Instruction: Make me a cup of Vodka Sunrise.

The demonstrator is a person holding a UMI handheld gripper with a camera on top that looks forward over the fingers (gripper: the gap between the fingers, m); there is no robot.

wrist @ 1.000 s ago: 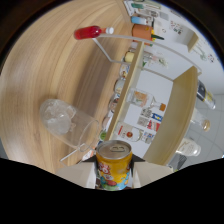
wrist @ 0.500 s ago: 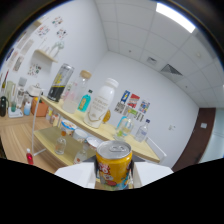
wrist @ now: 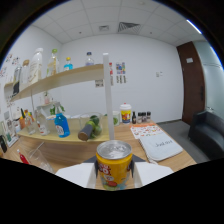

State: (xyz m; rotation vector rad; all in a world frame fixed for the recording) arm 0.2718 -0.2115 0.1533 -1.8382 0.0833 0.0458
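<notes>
With both fingers (wrist: 80, 174) pressed on its sides, the can (wrist: 114, 163) sits upright, clamped in the gripper (wrist: 114, 175), held up before a wooden shelf (wrist: 70, 76) lined with bottles (wrist: 62, 125).

We saw a yellow drinks can (wrist: 114, 164) with a silver pull-tab top held upright between the gripper (wrist: 114, 172) fingers, both pressing on its sides. Beyond it stood a wooden table (wrist: 150, 150) with a printed sheet (wrist: 148, 131) and a white bag (wrist: 161, 146) lying on it. A white post (wrist: 108, 95) rose behind the can, carrying a wooden shelf (wrist: 65, 78) lined with bottles. Below the shelf stood a blue bottle (wrist: 61, 125), and a dark bottle (wrist: 88, 131) lay on its side. A dark door (wrist: 192, 82) stood in the far wall.
</notes>
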